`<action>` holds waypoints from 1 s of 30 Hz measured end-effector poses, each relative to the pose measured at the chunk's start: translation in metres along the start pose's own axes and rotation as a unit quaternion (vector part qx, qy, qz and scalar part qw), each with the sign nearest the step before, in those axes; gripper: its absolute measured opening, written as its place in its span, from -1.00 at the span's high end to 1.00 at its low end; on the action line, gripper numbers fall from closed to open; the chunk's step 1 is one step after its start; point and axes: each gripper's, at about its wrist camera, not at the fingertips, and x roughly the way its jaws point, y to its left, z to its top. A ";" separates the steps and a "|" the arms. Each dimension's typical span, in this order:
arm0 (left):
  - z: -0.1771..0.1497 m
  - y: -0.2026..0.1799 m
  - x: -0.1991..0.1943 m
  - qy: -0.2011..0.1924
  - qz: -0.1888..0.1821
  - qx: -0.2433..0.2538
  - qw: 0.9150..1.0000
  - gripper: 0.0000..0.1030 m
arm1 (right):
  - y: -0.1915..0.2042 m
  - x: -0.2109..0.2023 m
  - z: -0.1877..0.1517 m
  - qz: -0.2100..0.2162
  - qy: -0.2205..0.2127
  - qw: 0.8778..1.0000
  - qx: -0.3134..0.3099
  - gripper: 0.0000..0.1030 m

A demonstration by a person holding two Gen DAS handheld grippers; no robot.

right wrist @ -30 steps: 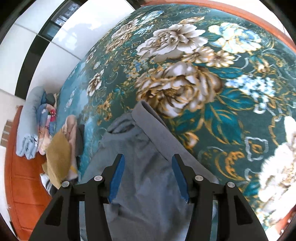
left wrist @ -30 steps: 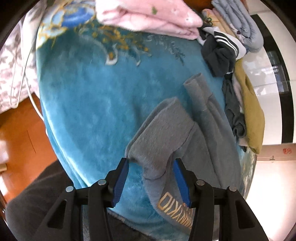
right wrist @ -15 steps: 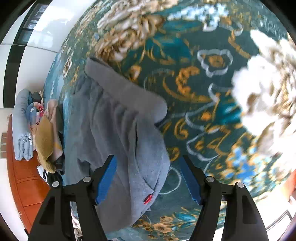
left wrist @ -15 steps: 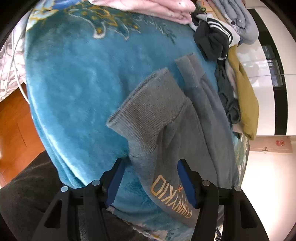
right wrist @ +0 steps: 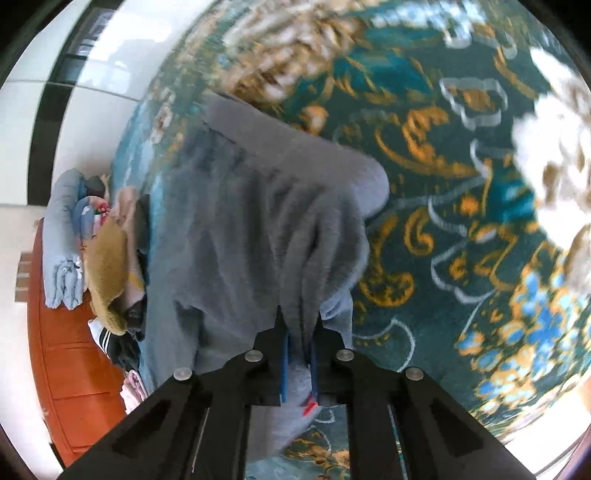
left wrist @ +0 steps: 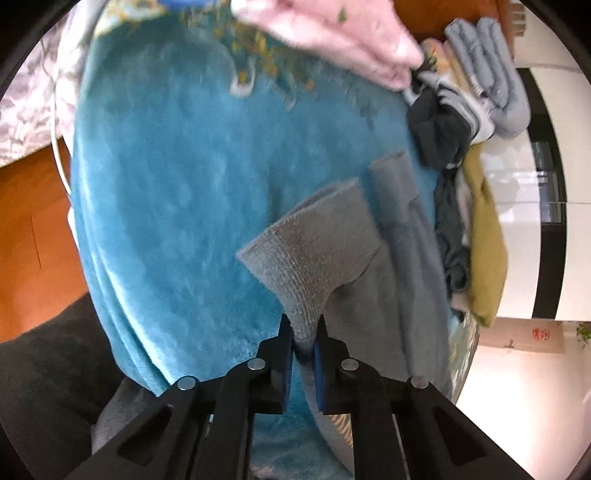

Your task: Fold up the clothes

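Grey sweatpants [left wrist: 373, 280] lie on a teal blanket [left wrist: 184, 206]. My left gripper [left wrist: 303, 341] is shut on the ribbed cuff [left wrist: 314, 240] of one leg and lifts it; the other leg's cuff [left wrist: 391, 173] lies flat beside it. In the right wrist view the same grey sweatpants [right wrist: 240, 221] lie bunched on the flowered part of the blanket [right wrist: 461, 184]. My right gripper [right wrist: 300, 332] is shut on a pinched fold of the fabric near the waist, pulling it up in ridges.
A pile of clothes runs along the bed's far side: a mustard garment [left wrist: 487, 236], dark garments [left wrist: 439, 129], rolled grey-blue cloth [left wrist: 491, 77] and pink cloth [left wrist: 332, 33]. An orange wooden floor [left wrist: 33, 229] lies left of the bed.
Both grippers were open around the sweatpants; both have shut on the fabric. The left now lifts the leg cuff, the right lifts a fold near the waist.
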 end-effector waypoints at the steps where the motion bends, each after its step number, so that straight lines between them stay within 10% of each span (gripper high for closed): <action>1: -0.002 -0.002 -0.007 -0.003 -0.002 0.003 1.000 0.81 | -0.001 -0.009 0.003 0.005 -0.007 1.000 -0.001 0.85; 17: 0.040 -0.108 -0.031 -0.008 -0.059 0.005 0.998 0.82 | 0.087 -0.050 0.054 0.118 -0.025 0.992 -0.038 0.86; 30: 0.096 -0.145 0.062 0.046 0.038 -0.090 0.994 0.80 | 0.124 0.030 0.125 0.078 0.038 0.996 0.003 0.85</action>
